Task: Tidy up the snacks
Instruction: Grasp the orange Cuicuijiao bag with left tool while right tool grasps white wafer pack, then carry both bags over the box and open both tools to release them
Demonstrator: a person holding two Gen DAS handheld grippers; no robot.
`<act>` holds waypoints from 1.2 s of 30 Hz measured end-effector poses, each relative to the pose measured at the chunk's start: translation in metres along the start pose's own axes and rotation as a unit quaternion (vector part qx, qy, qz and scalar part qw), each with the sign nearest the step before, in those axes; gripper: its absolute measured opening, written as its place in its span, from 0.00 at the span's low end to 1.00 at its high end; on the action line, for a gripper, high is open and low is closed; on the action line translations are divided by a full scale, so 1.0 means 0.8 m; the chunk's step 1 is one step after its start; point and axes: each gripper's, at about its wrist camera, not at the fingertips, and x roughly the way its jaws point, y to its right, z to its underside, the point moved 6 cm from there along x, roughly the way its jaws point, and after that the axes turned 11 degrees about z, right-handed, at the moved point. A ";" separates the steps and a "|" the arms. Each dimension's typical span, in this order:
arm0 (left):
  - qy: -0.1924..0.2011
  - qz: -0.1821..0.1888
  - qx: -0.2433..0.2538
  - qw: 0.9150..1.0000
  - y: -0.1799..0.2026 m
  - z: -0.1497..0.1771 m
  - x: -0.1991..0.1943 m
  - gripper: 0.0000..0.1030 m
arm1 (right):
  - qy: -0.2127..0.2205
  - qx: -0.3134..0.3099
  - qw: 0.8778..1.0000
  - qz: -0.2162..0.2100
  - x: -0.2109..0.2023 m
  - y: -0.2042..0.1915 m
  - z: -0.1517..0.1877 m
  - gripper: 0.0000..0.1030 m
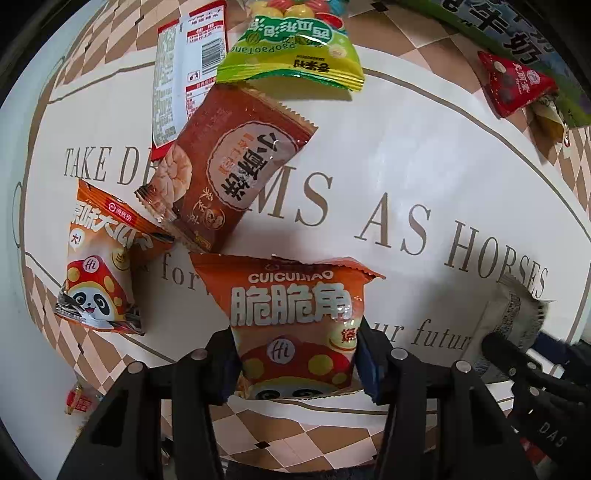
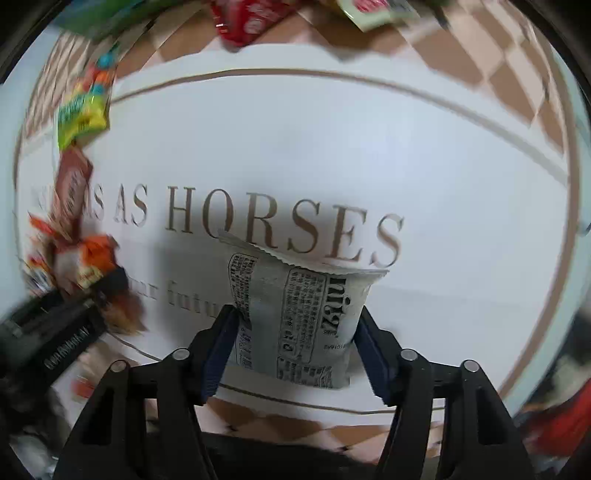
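My left gripper (image 1: 295,354) is shut on an orange snack bag with a panda face (image 1: 295,317), held just above the white mat (image 1: 406,155). A second orange panda bag (image 1: 99,266) lies to its left, and a brown bag (image 1: 240,166) leans above it. My right gripper (image 2: 295,332) is shut on a grey-white printed packet (image 2: 299,321), held over the mat's lettering. That packet (image 1: 513,317) and the right gripper's fingers (image 1: 524,369) show at the left view's lower right. The left gripper (image 2: 55,332) shows blurred at the right view's left edge.
A green candy bag (image 1: 295,51) and a red-white packet (image 1: 184,77) lie at the far left. A red triangular packet (image 1: 513,85) and a long green pack (image 1: 517,33) lie at the far right. A small red candy (image 1: 79,400) sits near the front-left edge.
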 end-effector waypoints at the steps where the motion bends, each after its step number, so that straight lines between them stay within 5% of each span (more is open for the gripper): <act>1: -0.002 0.003 -0.001 1.000 0.001 -0.003 -0.001 0.48 | -0.013 0.016 1.000 -0.015 0.009 0.008 0.001 0.80; 6: 0.000 0.004 0.009 1.000 -0.007 -0.003 0.002 0.46 | 0.005 0.027 0.999 0.027 0.013 0.005 0.000 0.83; 10: 0.006 0.007 0.014 1.000 0.003 -0.001 -0.001 0.40 | 0.028 0.028 0.997 0.062 0.011 -0.004 0.010 0.75; 22: 0.032 0.023 0.053 0.998 0.043 -0.008 -0.049 0.39 | 0.039 0.039 0.998 0.025 0.000 0.000 0.001 0.74; 31: 0.092 0.074 0.101 0.988 0.101 -0.037 -0.162 0.39 | 0.100 0.043 0.993 -0.036 -0.109 0.026 -0.022 0.74; 36: 0.131 0.106 0.132 0.977 0.137 -0.093 -0.242 0.39 | 0.161 0.043 0.983 -0.071 -0.217 0.042 -0.068 0.74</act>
